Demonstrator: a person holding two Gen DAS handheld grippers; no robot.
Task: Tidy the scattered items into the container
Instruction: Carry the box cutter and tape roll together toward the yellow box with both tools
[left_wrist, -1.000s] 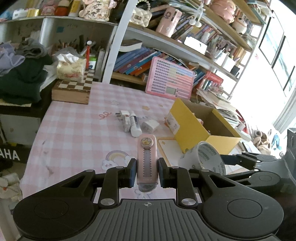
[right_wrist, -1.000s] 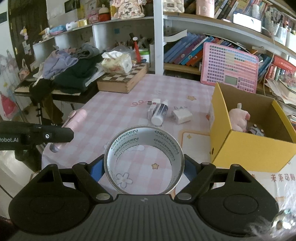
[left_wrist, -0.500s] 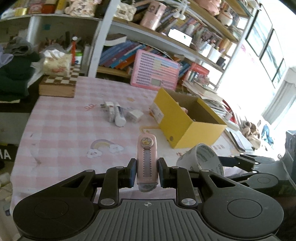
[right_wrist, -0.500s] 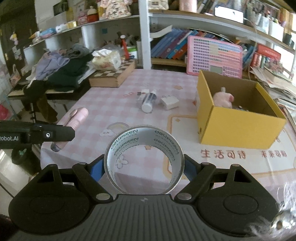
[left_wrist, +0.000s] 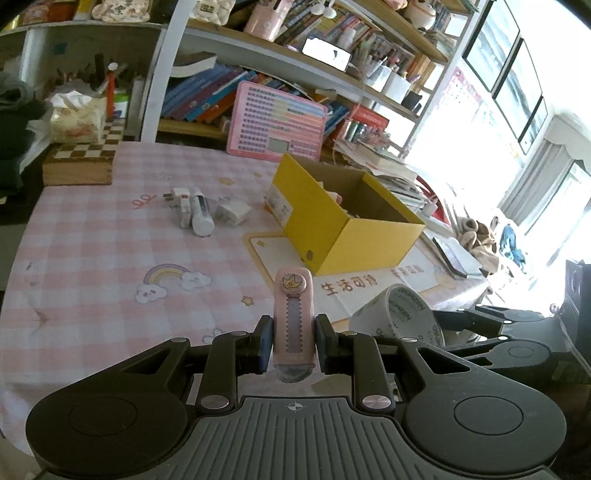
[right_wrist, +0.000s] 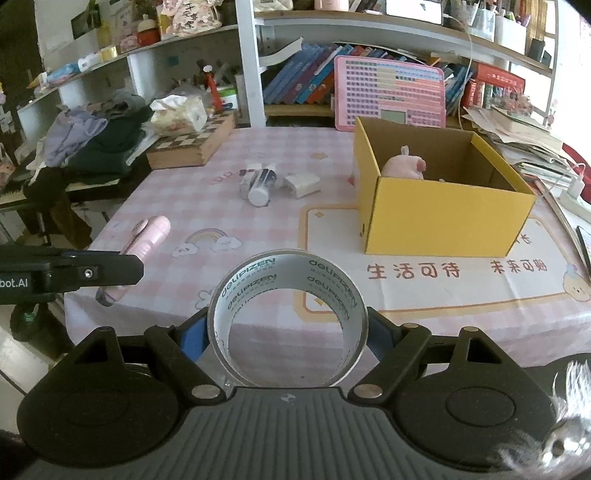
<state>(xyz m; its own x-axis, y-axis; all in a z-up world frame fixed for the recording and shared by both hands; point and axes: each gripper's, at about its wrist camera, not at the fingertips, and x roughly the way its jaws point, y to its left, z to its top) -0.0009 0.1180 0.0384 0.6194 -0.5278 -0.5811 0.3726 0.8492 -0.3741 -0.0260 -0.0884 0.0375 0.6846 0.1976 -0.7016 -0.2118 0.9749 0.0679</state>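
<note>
Above the desk's (left_wrist: 92, 258) near edge, we clamp the pink cutter (left_wrist: 293, 317) in our left hand-held gripper (left_wrist: 293, 345), long axis pointing toward the yellow box (right_wrist: 443, 206), while our right hand-held gripper (right_wrist: 287, 332) spreads wide around the tape roll (right_wrist: 287, 317), bore facing forward.

The left gripper (left_wrist: 293, 345) has a matte black body with a ribbed grey plate across the middle, marked by a small white crosshair. Two round, shallow-dished black housings flank the plate. Angular black linkage arms run forward from silver rivets to the fingers, whose pads (left_wrist: 264, 343) look dark blue. The right gripper (right_wrist: 287, 334) is built the same: ribbed grey plate with crosshair, twin round housings, silver rivets, and brighter blue pads (right_wrist: 192, 338). From the right wrist view, the left gripper's side shows white lettering ending "bot.AI" and one small screw. A pale fuzzy blur at the lower right corner may be a sleeve or cord.
</note>
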